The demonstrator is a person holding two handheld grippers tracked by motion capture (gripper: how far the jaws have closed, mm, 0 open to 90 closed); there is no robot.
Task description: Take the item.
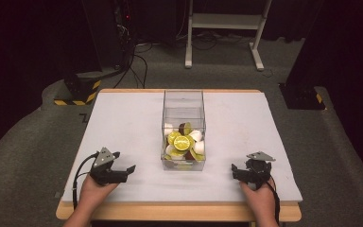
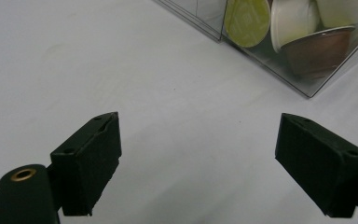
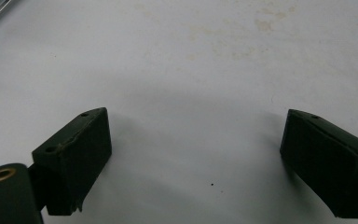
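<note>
A clear plastic box (image 1: 183, 101) stands upright in the middle of the white table (image 1: 123, 123). Its near half is piled with coffee capsules (image 1: 182, 141) in yellow-green, white and brown. My left gripper (image 1: 125, 169) rests low near the front left of the table, open and empty, its jaws aimed toward the box. In the left gripper view the box corner (image 2: 303, 81) lies at upper right, with a green capsule (image 2: 247, 21) and a brown capsule (image 2: 317, 49) behind the wall. My right gripper (image 1: 238, 171) sits at front right, open, nothing between its fingers (image 3: 74, 158).
The table's wooden front edge (image 1: 179, 211) runs just behind both hands. Beyond the table lie a grey carpet, a white desk frame (image 1: 227, 28), cables and black stands with yellow-striped bases (image 1: 78, 92). Faint stains (image 3: 261, 23) mark the tabletop ahead of the right gripper.
</note>
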